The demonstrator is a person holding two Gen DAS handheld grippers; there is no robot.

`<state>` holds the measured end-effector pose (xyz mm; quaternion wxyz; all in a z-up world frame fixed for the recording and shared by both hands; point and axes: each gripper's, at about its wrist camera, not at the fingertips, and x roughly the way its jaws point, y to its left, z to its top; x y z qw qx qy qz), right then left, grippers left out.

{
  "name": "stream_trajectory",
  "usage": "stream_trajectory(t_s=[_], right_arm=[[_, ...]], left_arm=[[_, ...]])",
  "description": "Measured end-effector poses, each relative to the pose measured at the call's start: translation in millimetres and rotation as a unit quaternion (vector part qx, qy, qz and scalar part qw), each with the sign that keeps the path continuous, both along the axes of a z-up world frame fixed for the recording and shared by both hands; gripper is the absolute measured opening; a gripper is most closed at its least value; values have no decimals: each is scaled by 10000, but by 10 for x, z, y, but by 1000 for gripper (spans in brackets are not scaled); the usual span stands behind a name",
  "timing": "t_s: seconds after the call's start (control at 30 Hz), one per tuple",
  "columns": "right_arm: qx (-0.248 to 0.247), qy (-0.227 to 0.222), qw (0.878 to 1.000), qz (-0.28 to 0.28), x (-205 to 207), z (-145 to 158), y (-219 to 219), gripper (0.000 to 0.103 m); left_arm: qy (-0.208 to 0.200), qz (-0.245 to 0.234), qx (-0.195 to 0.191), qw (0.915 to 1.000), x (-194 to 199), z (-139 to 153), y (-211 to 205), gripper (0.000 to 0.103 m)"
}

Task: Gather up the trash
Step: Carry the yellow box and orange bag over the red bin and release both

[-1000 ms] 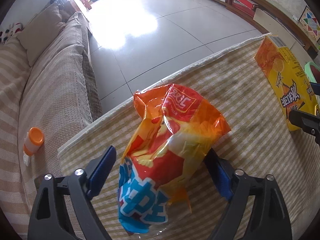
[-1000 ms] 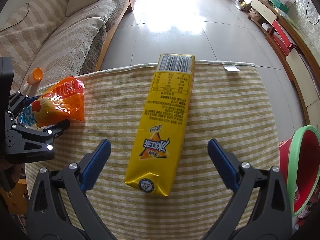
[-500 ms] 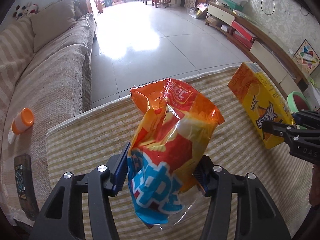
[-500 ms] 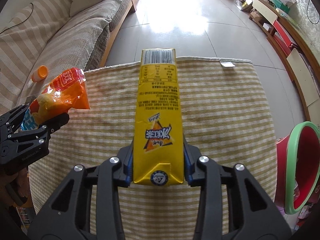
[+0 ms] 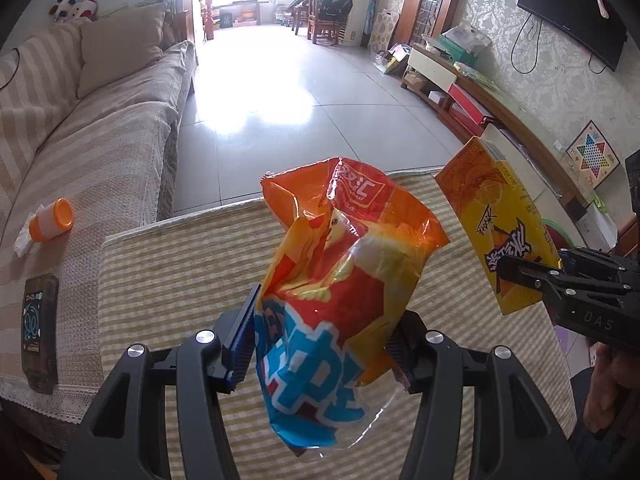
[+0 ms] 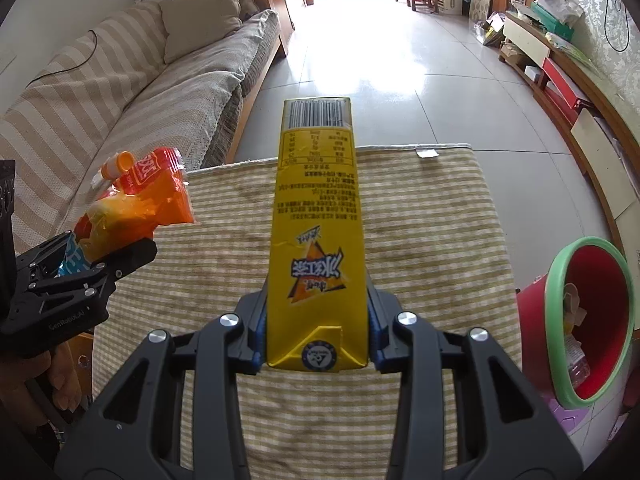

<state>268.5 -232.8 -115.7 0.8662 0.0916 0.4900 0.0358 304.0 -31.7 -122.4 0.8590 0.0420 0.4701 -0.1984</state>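
Observation:
My left gripper is shut on a crumpled orange, red and blue snack bag and holds it above the striped tablecloth. My right gripper is shut on a tall yellow drink carton, lifted off the cloth and pointing away from me. The carton also shows in the left wrist view, and the snack bag shows in the right wrist view at the left. A red bin with a green rim stands at the table's right side with some trash inside.
A striped sofa runs along the left, with an orange-capped white bottle and a dark phone-like device on it. A tiled floor lies beyond the table. A low TV shelf lines the right wall.
Both grippers closed from open: the left on the snack bag, the right on the yellow carton. Both items have since been lifted off the cloth.

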Motion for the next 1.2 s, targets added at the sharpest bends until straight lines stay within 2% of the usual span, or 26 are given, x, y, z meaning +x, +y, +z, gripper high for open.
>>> stream_trajectory(t_s=[0.27, 0.63, 0.9, 1.2], right_arm=[[113, -307, 9992, -220, -398, 283, -438, 37], [222, -452, 9922, -1145, -956, 370, -1643, 37], [212, -401, 9817, -1851, -1315, 275, -2544, 37], [236, -169, 9739, -2250, -1570, 25, -3119, 37]], left_arm=[[-129, -51, -175, 9998, -255, 362, -420, 53], [-281, -876, -372, 9951, -571, 734, -1583, 53], [-104, -1476, -536, 9875, -795, 694, -2523, 53], [97, -1930, -567, 9795, -952, 586, -3338, 53]])
